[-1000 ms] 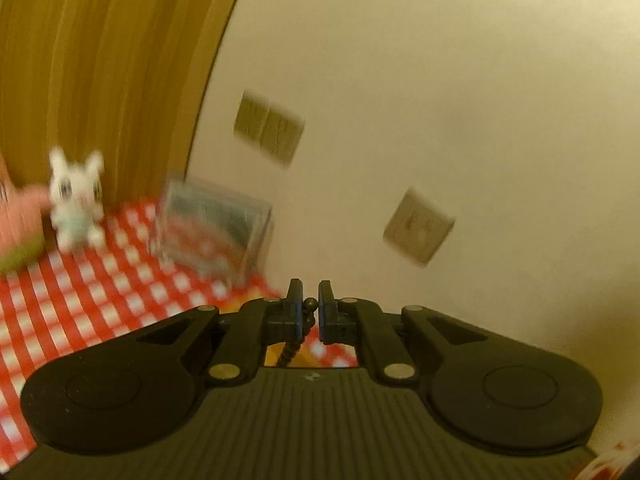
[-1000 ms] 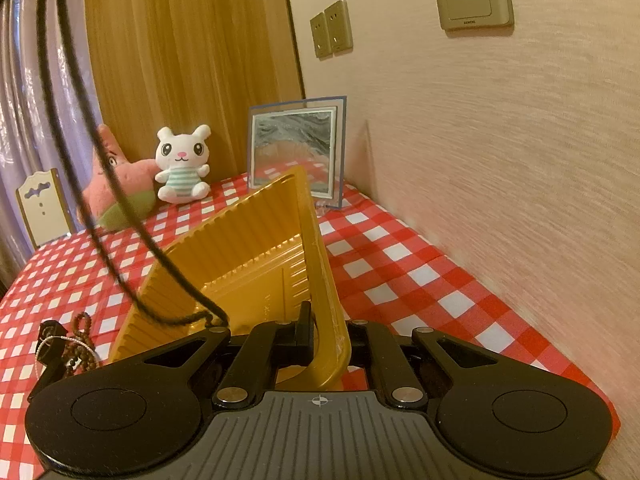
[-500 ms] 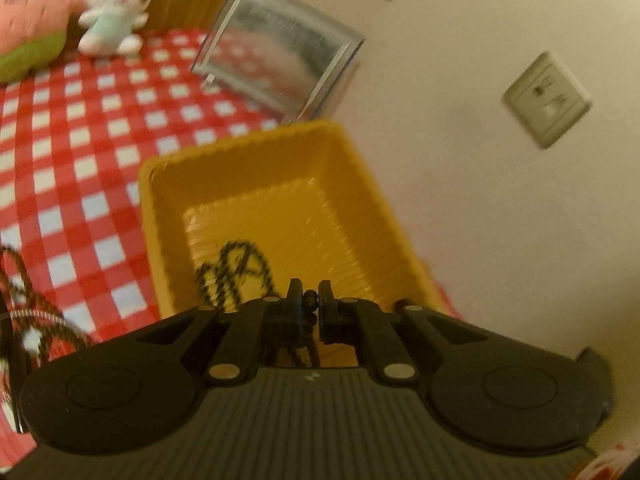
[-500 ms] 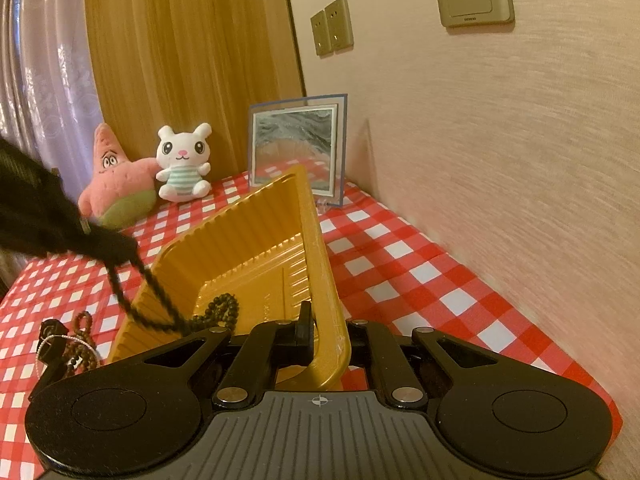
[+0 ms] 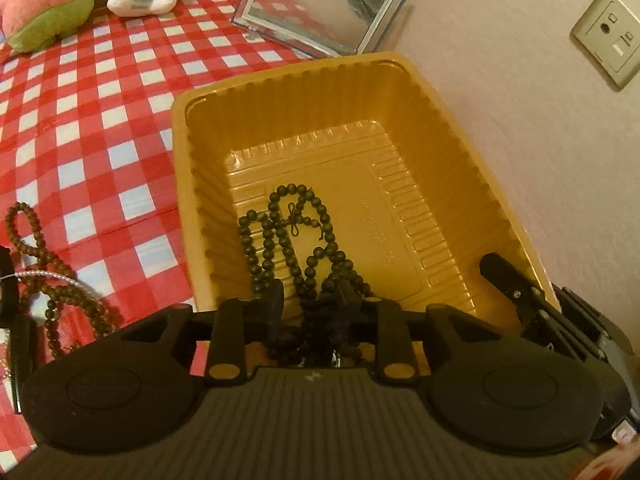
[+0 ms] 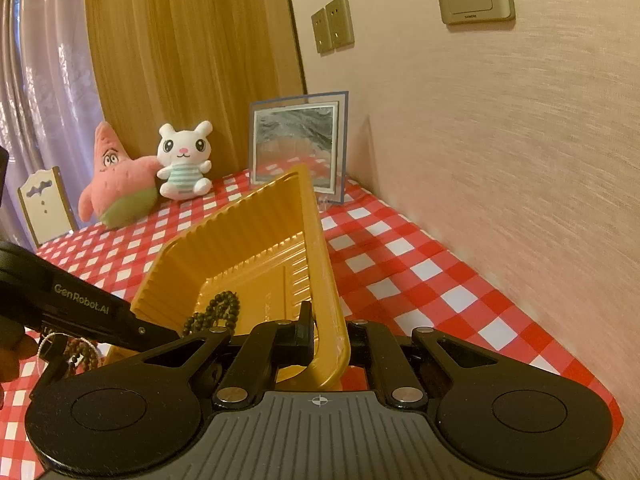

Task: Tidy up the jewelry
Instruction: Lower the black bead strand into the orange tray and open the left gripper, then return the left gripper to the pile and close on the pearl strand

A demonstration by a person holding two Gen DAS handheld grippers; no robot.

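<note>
A yellow ribbed plastic tray [image 5: 448,128] sits on the red-checked tablecloth by the wall. A black bead necklace [image 5: 296,240] lies in a heap on the tray floor. It also shows in the right wrist view [image 6: 216,312]. My left gripper [image 5: 310,300] hangs over the tray's near end with its jaws apart and the necklace's near end bunched between them. My right gripper [image 6: 326,334] is shut on the tray's near right rim [image 6: 320,280]. It shows as a black finger in the left wrist view [image 5: 508,276].
More jewelry lies left of the tray: a brown bead string [image 5: 52,280] and a pearl strand [image 5: 44,276]. A clear picture frame [image 5: 320,4], a white bunny plush [image 6: 184,168] and a pink star plush [image 6: 116,176] stand at the back. The wall runs close on the right.
My left gripper came down over the tray with the black necklace, and its jaws have opened. The necklace now lies in the tray. My right gripper stayed on the rim.
</note>
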